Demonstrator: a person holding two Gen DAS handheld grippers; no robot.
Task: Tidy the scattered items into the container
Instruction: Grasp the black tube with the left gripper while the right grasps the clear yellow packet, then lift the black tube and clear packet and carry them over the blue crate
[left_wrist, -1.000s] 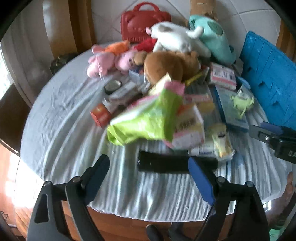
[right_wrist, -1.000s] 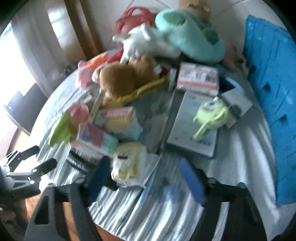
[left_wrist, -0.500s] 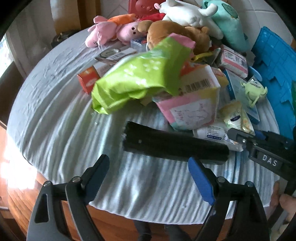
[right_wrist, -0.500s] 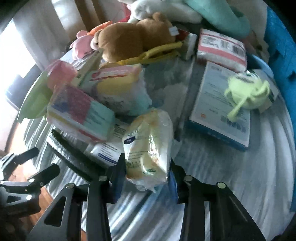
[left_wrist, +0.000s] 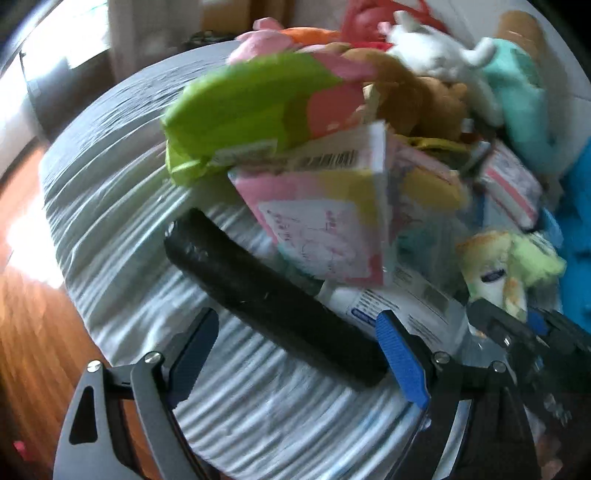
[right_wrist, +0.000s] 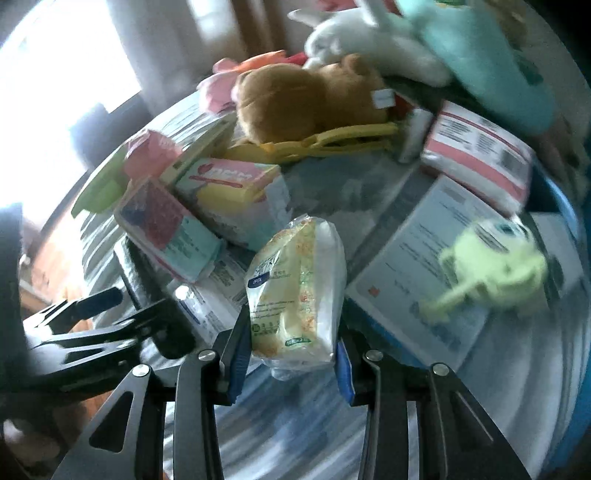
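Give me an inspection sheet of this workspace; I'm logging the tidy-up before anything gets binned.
Surface: round table, pale ribbed cloth.
Job's things: yellow snack packet; long black bar; pastel boxes; green pouch; blue container at the right edge.
Clutter: brown plush, white plush, green one-eyed toy on a flat box.
Grippers: right hand-held gripper clamps the packet; left hand-held gripper open, straddling the bar.
Cables: nothing seen.
Surroundings: wooden floor, bright window.
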